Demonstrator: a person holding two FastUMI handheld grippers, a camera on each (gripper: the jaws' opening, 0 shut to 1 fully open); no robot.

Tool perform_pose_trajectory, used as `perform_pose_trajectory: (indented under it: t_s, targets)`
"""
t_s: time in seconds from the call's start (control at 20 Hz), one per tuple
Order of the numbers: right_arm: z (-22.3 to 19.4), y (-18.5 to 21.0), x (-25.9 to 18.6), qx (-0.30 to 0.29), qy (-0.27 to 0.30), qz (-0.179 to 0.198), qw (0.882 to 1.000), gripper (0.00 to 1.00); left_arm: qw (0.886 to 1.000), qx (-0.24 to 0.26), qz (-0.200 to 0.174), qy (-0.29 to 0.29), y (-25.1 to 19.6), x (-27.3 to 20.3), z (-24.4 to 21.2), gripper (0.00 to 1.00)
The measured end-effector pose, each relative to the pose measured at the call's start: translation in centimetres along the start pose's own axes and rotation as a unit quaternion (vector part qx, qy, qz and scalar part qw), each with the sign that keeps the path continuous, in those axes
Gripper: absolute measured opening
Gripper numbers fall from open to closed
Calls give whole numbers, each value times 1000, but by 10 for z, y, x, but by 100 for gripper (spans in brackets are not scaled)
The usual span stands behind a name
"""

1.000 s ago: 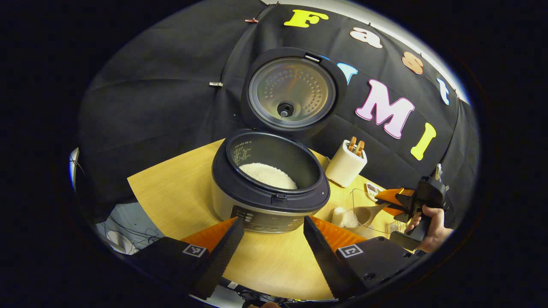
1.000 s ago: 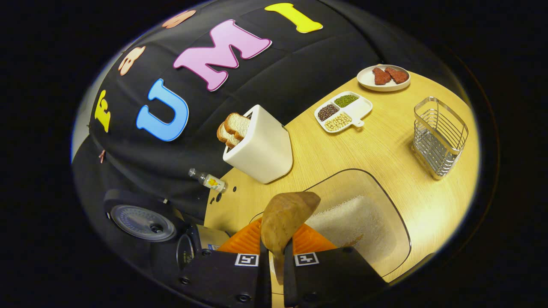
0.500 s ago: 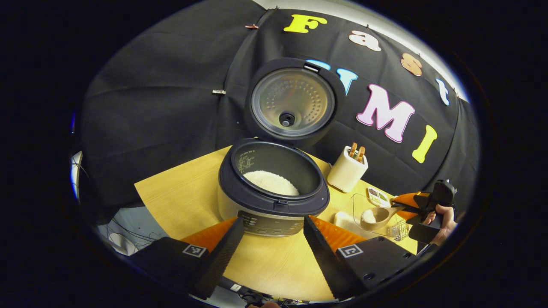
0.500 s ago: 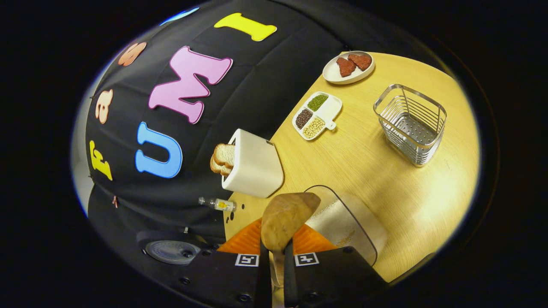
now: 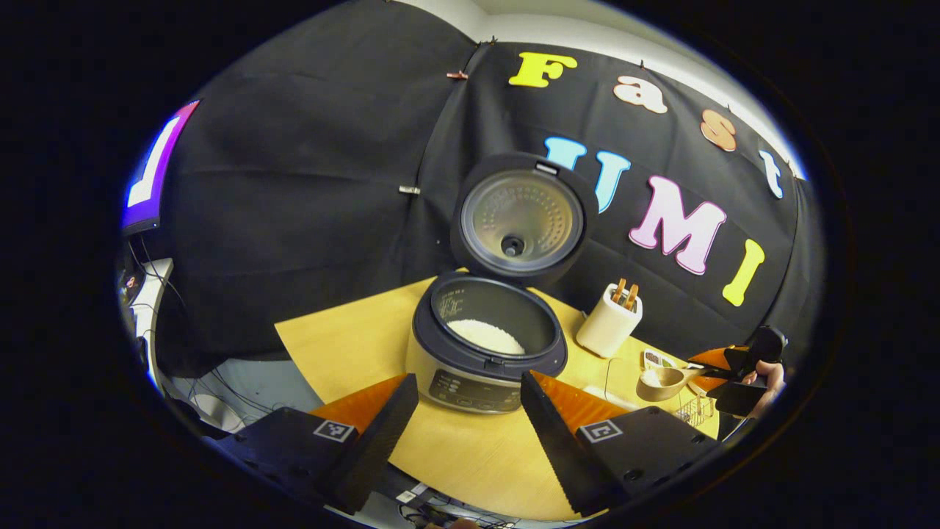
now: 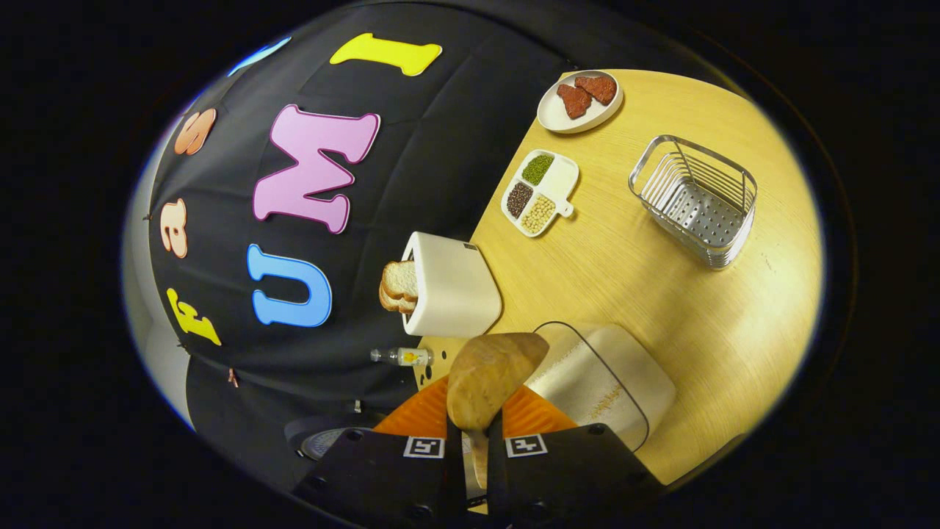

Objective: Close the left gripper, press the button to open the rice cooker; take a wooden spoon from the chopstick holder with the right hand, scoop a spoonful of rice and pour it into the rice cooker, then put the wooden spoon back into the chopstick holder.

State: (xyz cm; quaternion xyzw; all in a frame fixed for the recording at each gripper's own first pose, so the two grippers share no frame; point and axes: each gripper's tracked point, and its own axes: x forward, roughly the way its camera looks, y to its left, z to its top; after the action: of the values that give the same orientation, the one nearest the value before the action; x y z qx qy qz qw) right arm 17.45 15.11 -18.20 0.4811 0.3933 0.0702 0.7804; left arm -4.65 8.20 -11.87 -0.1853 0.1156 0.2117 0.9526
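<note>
Fingers of the right gripper were clamped on the wooden spoon; the left gripper stood open above the table. Largest, the rice cooker sat open-lidded, rice inside; the rice container lay beneath the spoon, well apart from the chopstick holder.

A pale wooden surface carries the open rice cooker with a white toaster holding bread beside it. Farther along sit a clear rice container, a divided dish of beans, a plate of reddish pieces, a wire basket and a small bottle.
</note>
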Motion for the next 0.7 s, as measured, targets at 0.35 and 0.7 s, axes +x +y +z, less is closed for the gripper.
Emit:
perform_pose_trajectory:
  t_s: [0.35,0.7]
  targets:
    - [-39,79,-1,38,18,55,998,15,1000,20,-13,-13,14,4,24,95]
    - [-112,141,14,13,56,86,995,16,999,11,-12,-30,41,3,38,95]
